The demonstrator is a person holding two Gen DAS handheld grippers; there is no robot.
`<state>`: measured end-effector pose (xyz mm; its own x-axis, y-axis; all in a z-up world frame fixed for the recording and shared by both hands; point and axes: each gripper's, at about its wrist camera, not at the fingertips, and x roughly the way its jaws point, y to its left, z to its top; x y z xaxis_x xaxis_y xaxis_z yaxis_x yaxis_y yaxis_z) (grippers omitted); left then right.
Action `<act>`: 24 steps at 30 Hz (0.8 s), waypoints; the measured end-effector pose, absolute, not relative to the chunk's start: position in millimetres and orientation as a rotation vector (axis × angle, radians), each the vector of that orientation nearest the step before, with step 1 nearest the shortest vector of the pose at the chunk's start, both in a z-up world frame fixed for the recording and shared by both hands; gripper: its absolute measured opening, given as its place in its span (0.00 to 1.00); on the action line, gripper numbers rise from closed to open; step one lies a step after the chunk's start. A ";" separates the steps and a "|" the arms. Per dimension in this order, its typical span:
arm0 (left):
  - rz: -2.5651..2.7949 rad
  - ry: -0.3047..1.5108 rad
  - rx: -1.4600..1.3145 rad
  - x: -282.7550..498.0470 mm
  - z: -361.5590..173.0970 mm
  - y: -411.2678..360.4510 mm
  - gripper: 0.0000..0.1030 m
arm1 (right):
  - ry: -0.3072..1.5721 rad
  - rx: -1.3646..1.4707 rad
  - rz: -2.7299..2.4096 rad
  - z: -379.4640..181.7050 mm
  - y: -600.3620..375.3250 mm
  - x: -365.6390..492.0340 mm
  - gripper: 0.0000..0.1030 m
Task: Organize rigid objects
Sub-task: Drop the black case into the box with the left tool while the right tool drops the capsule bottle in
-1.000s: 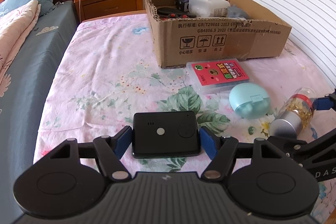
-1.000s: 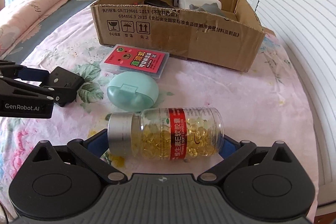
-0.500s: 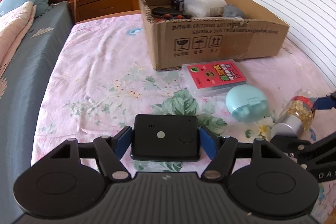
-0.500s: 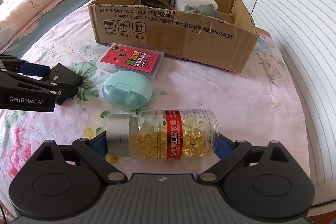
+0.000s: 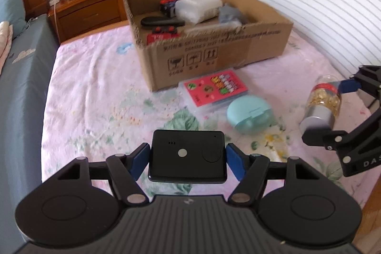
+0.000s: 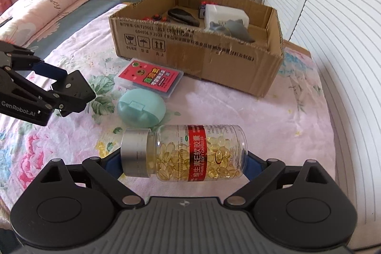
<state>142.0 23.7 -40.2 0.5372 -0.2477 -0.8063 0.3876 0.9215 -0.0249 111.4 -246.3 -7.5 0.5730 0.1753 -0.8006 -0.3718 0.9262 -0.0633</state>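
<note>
Two tools, each carrying one object above the bed [image 5: 95, 77], with the one cardboard box [image 5: 214, 56] as landmark. The left tool [image 5: 188, 156] pinches one black device [image 5: 188, 156] between its blue pads, held flat, on the near side of the box and well apart from it. The right tool [image 6: 183, 163] clamps one clear capsule bottle [image 6: 190, 154] lying sideways, silver cap toward the left tool, also on the near side of the box. On the bedsheet between the tools and the box lie two objects: one pink card case [image 6: 148, 77] just beside the box's front wall, and one mint round case [image 6: 141, 107] just beside the card case, farther from the box. Inside the box are several items, including one white container [image 5: 197, 7] and one black remote [image 5: 162, 22].
</note>
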 end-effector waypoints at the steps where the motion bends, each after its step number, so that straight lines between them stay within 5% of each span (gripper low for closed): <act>1: -0.385 0.925 0.166 142.6 -35.7 23.2 0.67 | 0.901 -0.237 0.327 -5.1 -247.6 112.0 0.95; 15: -0.445 0.789 0.175 208.0 33.7 -13.8 0.67 | 0.802 -0.241 0.333 29.0 -267.4 130.5 0.95; 24: -0.415 0.808 0.163 284.2 24.4 -46.1 0.67 | 0.771 -0.226 0.318 38.6 -280.7 147.1 0.95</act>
<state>284.2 -46.1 24.4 0.6161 -0.2970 -0.7295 0.4195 0.9076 -0.0152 147.1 -280.7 38.6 0.6730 0.1980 -0.7126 -0.3617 0.9285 -0.0836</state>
